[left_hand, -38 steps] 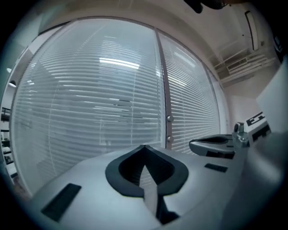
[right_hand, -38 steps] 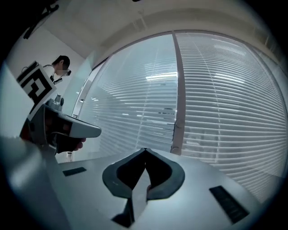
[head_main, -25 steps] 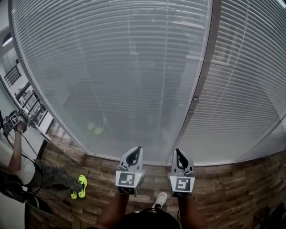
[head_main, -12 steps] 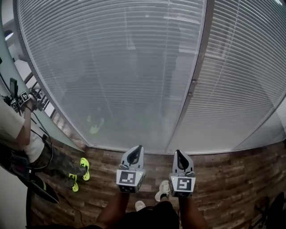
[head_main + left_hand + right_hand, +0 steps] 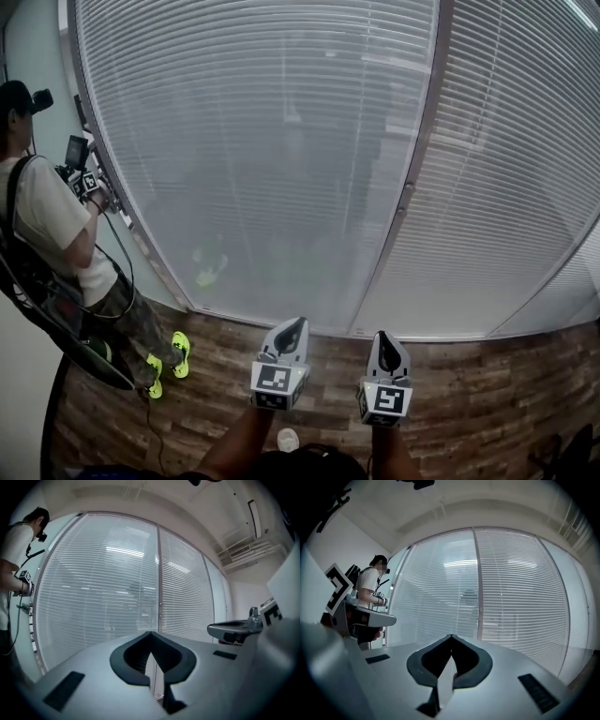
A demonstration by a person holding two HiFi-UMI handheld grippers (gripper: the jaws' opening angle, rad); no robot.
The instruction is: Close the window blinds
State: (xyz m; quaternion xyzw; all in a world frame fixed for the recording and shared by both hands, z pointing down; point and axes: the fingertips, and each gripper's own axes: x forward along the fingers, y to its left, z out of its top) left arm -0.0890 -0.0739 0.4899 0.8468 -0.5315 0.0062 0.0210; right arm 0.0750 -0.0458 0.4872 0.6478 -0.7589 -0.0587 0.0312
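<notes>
The blinds (image 5: 253, 159) hung lowered over both panes, down to the floor (image 5: 487, 394). Dim shapes showed through the slats, and we could not tell whether they were turned fully shut. That fitted blinds already closed, or slats wanting a last turn. We saw no cord or wand; any turning would need one found and gripped squarely. Our left claw (image 5: 291, 328) and right claw (image 5: 386, 339) were both closed on nothing, level, well short of the slats. The post (image 5: 412, 187) between the panes stood ahead. Another person (image 5: 56, 225) crowded the left edge; the right side lay freer.
</notes>
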